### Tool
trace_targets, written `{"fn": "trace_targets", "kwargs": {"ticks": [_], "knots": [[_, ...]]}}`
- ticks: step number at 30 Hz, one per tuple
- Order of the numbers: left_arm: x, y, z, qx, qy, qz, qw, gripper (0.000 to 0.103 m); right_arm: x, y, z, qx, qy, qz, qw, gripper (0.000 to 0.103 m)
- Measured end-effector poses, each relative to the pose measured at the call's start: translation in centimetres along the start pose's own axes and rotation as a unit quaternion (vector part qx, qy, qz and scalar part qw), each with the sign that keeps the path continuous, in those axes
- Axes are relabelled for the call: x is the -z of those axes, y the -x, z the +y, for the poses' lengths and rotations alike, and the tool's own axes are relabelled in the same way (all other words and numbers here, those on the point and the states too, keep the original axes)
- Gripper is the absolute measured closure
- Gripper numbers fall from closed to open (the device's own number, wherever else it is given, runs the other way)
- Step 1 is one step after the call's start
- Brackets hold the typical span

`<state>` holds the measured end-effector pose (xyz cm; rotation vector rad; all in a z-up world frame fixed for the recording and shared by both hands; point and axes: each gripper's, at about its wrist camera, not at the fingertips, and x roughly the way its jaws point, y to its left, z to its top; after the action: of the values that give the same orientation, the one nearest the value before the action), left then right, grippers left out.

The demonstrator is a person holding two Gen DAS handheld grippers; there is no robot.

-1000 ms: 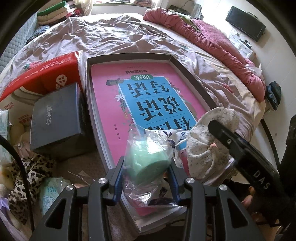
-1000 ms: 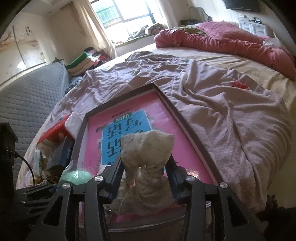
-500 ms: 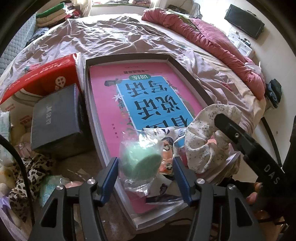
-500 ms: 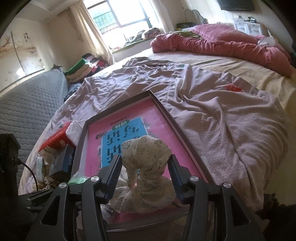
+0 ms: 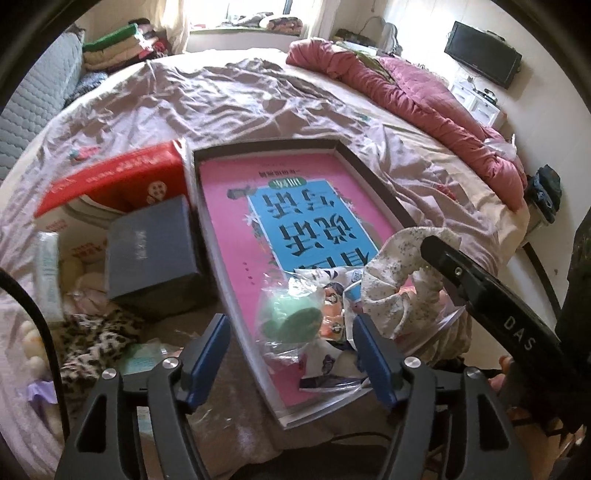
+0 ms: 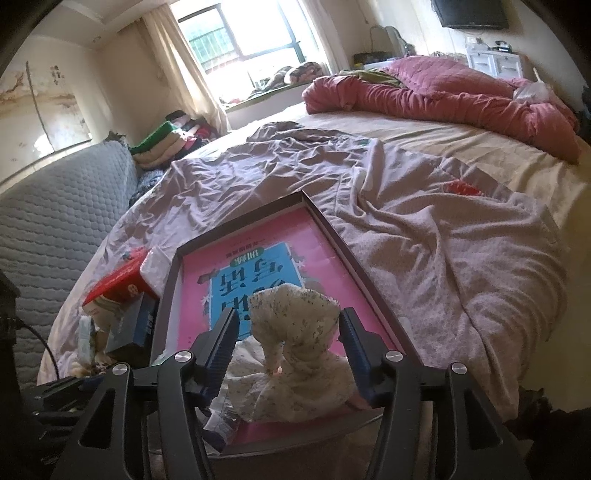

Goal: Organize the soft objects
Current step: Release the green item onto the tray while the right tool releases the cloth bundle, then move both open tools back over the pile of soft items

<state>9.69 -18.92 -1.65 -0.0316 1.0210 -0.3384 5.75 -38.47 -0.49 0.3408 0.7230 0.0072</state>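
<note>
Both grippers are black angular frames with silver screw heads at the joints. The left gripper (image 5: 291, 345) and right gripper (image 6: 288, 339) carry blue ribbed fingers (image 5: 207, 347). White letters "DAS" mark one black bar.

We look across a wide bed (image 6: 461, 155) that fills most of the room, its mauve sheet (image 6: 424, 236) rumpled over a yellowish cover. A pink-red quilt (image 6: 443, 92) lies bunched along the far edge, at about one o'clock. At twelve o'clock a barred window (image 6: 236, 33) lets in hard daylight, framed by pale curtains (image 6: 184, 70), with bedding piled on its sill. At ten o'clock we see a grey quilted sofa (image 6: 55, 206) and folded blankets (image 6: 166, 140). A dark television (image 5: 482, 53) hangs on the cream wall (image 6: 122, 70) above a white cabinet (image 6: 495, 62).
</note>
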Motion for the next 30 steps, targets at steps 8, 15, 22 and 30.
{"fn": "trace_targets", "kwargs": {"ticks": [8, 15, 22, 30], "knots": [[0.3, 2.5, 0.6, -0.007, 0.002, -0.018, 0.9998, 0.028, -0.4, 1.3, 0.5, 0.006, 0.006, -0.012, 1.000, 0.041], [0.5, 4.7, 1.0, -0.002, 0.006, -0.041, 0.9991, 0.027, -0.9, 2.5, 1.2, 0.014, 0.014, -0.025, 0.999, 0.035], [0.5, 6.0, 1.8, -0.011, 0.011, -0.049, 0.9987, 0.027, -1.1, 3.3, 1.7, 0.022, 0.018, -0.028, 0.999, 0.030], [0.7, 7.7, 2.9, -0.025, 0.017, -0.060, 0.9977, 0.027, -1.3, 4.3, 3.1, 0.017, 0.037, -0.038, 0.998, 0.028]]}}
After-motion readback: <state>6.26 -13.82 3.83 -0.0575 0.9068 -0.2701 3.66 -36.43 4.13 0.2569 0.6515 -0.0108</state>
